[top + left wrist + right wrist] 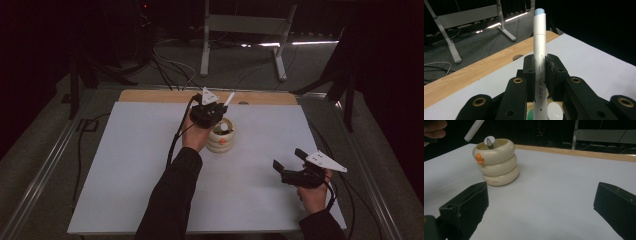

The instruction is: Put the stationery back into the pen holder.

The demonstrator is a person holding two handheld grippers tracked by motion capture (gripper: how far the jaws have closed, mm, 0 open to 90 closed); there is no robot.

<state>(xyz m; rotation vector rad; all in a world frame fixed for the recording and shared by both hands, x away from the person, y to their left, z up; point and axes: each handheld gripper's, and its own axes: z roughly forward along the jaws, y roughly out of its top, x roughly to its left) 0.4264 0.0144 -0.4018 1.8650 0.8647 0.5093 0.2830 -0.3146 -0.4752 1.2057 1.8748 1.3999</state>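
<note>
While the left tongs (540, 75) are clenching the white pen (540, 50) above the holder (221, 136), right tongs (290, 165) idling released, a tilt risks tipping it.

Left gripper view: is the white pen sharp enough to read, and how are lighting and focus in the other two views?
Left gripper view: the white pen is sharp, its print readable, background dark. High view: dim, the white table sheet grey, floor nearly black. Right gripper view: the cream ringed holder is clear; the right gripper's near jaws are soft.
</note>
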